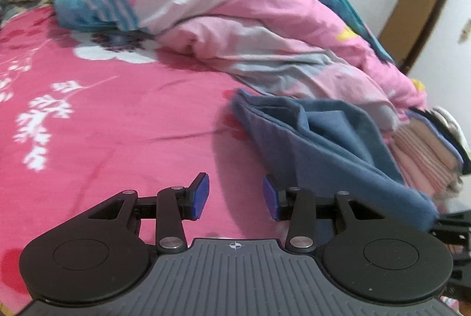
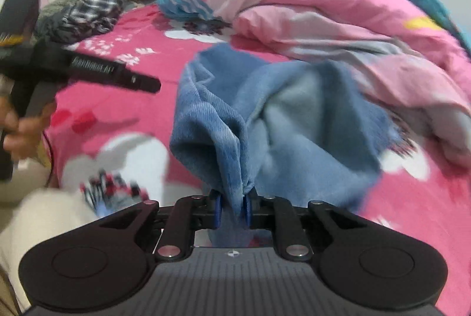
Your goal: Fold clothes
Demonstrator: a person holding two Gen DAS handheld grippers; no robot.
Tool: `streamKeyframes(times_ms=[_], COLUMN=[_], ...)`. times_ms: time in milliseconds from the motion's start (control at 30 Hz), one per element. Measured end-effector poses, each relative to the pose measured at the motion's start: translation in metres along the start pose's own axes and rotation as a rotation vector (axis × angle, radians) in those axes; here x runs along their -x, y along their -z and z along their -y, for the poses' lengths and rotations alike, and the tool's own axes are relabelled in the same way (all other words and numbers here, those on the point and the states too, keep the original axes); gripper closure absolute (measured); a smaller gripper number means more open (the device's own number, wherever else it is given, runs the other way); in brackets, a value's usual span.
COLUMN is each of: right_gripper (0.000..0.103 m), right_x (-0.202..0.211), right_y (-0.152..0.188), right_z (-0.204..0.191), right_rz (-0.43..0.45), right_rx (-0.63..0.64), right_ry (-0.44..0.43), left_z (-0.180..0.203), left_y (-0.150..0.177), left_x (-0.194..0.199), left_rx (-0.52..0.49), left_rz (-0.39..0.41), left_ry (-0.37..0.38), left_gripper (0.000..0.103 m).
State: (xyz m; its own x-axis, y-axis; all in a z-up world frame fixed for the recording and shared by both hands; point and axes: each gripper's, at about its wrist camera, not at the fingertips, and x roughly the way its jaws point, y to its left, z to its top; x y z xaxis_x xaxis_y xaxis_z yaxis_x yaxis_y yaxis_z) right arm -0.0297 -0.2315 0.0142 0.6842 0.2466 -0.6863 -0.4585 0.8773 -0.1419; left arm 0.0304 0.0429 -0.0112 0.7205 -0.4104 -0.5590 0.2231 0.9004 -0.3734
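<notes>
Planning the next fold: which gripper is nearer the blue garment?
Right. The right gripper is shut on the blue garment; the left gripper is open beside it, not touching.

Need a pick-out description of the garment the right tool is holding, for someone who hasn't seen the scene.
Start from the bed with the pink floral sheet; a pink-and-teal quilt is heaped along its far side. In front of the quilt lies the blue garment, one bunched edge pinched in the right tool. It is the only plain blue, fleecy piece; its neighbours are patterned.
</notes>
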Motion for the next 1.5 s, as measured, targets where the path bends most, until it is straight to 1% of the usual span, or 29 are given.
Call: streamKeyframes(times_ms=[200,300,467,600,667,700,733,767,800,867,900,933,967,1000,1033,1133,1200,1233,1267,1367,1500], right_gripper=[0.089,0.09,0.093,0.092,0.09,0.086,0.076,0.069,0.058,0.048,0.037,0.034,0.033,0.033,0.03,0.022,0.017,0.013,0.012,0.008,0.006], right_x=[0.055,0.079,0.06,0.044,0.026,0.022,0.027,0.032,0.042,0.07,0.083,0.096,0.109,0.119,0.13,0.149,0.146,0.138,0.131,0.089,0.023], right_y=[0.044,0.063,0.083,0.1,0.112,0.116,0.12,0.125,0.126,0.128,0.128,0.127,0.126,0.125,0.123,0.108,0.093,0.083,0.073,0.038,-0.001], right_z=[0.027,0.047,0.092,0.127,0.129,0.129,0.129,0.128,0.127,0.126,0.125,0.124,0.124,0.125,0.126,0.128,0.121,0.113,0.106,0.078,0.061], right_rz=[-0.012,-0.04,-0.088,-0.128,-0.186,-0.207,-0.203,-0.196,-0.17,-0.105,-0.073,-0.038,-0.002,0.028,0.06,0.192,0.27,0.295,0.316,0.301,0.224], right_rx=[0.056,0.139,0.052,-0.017,-0.019,-0.02,-0.029,-0.038,-0.047,-0.067,-0.081,-0.107,-0.131,-0.15,-0.171,-0.27,-0.303,-0.299,-0.292,-0.206,-0.132], right_ry=[0.12,0.179,0.33,0.451,0.519,0.536,0.526,0.515,0.505,0.479,0.473,0.482,0.489,0.481,0.472,0.408,0.295,0.223,0.154,-0.003,-0.103], left_z=[0.03,0.038,0.049,0.053,0.052,0.05,0.048,0.045,0.042,0.036,0.034,0.032,0.03,0.028,0.027,0.022,0.019,0.017,0.015,0.007,-0.008], left_y=[0.005,0.006,0.011,0.017,0.02,0.022,0.022,0.023,0.022,0.021,0.021,0.021,0.022,0.022,0.023,0.024,0.025,0.025,0.025,0.025,0.024], left_x=[-0.008,-0.011,-0.016,-0.024,-0.027,-0.027,-0.027,-0.027,-0.028,-0.031,-0.033,-0.034,-0.035,-0.036,-0.037,-0.036,-0.035,-0.035,-0.035,-0.036,-0.035], left_rx=[-0.068,-0.082,-0.112,-0.143,-0.151,-0.151,-0.148,-0.144,-0.135,-0.116,-0.108,-0.103,-0.101,-0.1,-0.099,-0.087,-0.084,-0.082,-0.08,-0.062,-0.035], left_rz=[-0.024,-0.034,-0.052,-0.091,-0.109,-0.113,-0.113,-0.113,-0.112,-0.111,-0.113,-0.116,-0.117,-0.119,-0.121,-0.127,-0.125,-0.126,-0.126,-0.134,-0.132], left_ry=[0.046,0.063,0.08,0.076,0.069,0.066,0.061,0.055,0.047,0.031,0.026,0.02,0.016,0.011,0.006,-0.007,-0.011,-0.014,-0.017,-0.021,-0.036], left_gripper=[0.063,0.063,0.062,0.056,0.056,0.055,0.055,0.053,0.052,0.051,0.051,0.051,0.051,0.051,0.051,0.051,0.051,0.051,0.051,0.051,0.051])
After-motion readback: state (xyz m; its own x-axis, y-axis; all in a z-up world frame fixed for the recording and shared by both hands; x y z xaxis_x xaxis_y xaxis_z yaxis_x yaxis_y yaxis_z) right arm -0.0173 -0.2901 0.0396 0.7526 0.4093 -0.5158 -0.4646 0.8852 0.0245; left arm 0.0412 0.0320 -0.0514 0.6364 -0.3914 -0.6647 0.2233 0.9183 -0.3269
